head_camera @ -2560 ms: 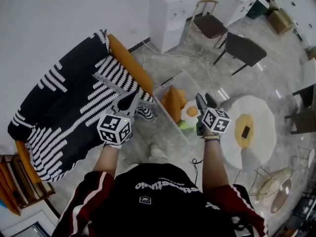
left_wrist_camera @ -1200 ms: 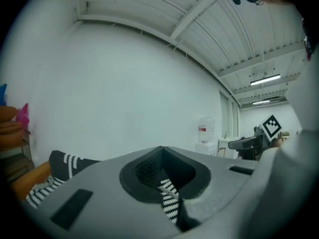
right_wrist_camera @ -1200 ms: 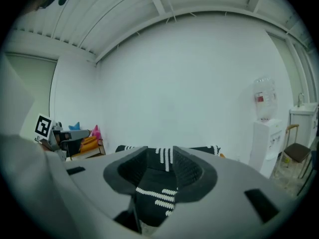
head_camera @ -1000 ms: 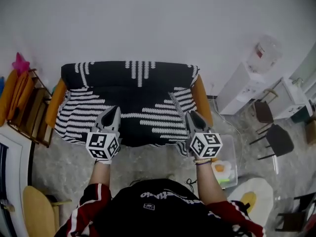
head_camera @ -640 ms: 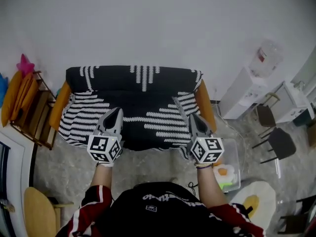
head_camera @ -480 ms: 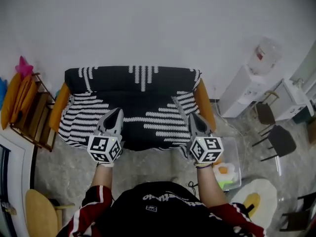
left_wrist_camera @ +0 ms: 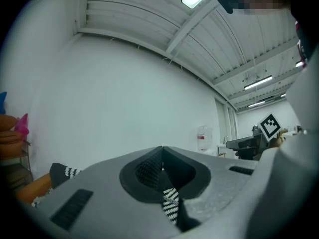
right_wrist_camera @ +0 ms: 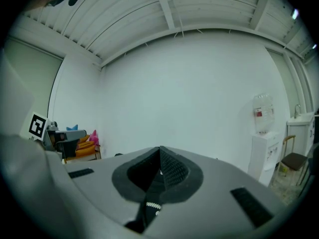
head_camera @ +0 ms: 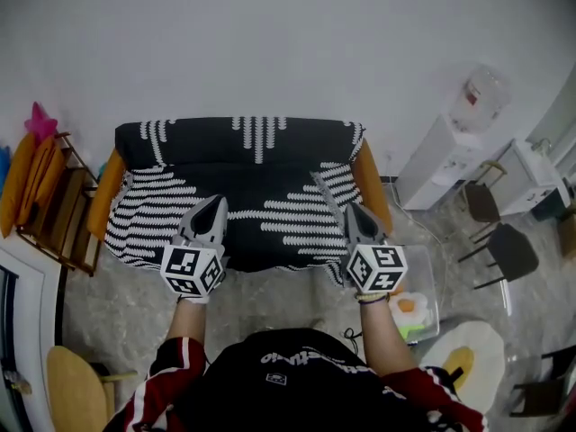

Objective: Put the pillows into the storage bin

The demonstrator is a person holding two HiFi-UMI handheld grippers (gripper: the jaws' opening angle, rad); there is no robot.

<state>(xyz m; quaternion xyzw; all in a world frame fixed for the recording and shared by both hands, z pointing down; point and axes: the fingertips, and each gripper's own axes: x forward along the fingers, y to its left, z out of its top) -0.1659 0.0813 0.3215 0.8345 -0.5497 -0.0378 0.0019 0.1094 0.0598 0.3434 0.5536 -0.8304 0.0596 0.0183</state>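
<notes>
While hovering over striped sofa [head_camera: 256,174], left gripper [head_camera: 219,202] clenched, empty; right gripper [head_camera: 349,208] jaws just closed, empty; storage bin [head_camera: 431,275] beside sofa, white wall [head_camera: 270,43] behind.

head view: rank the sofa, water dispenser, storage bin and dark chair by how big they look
1. sofa
2. water dispenser
3. storage bin and dark chair: these look about the same size, so not ranked

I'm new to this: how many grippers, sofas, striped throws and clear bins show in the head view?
grippers: 2 (left gripper, right gripper)
sofa: 1
striped throw: 1
clear bin: 1
Total: 5
</notes>
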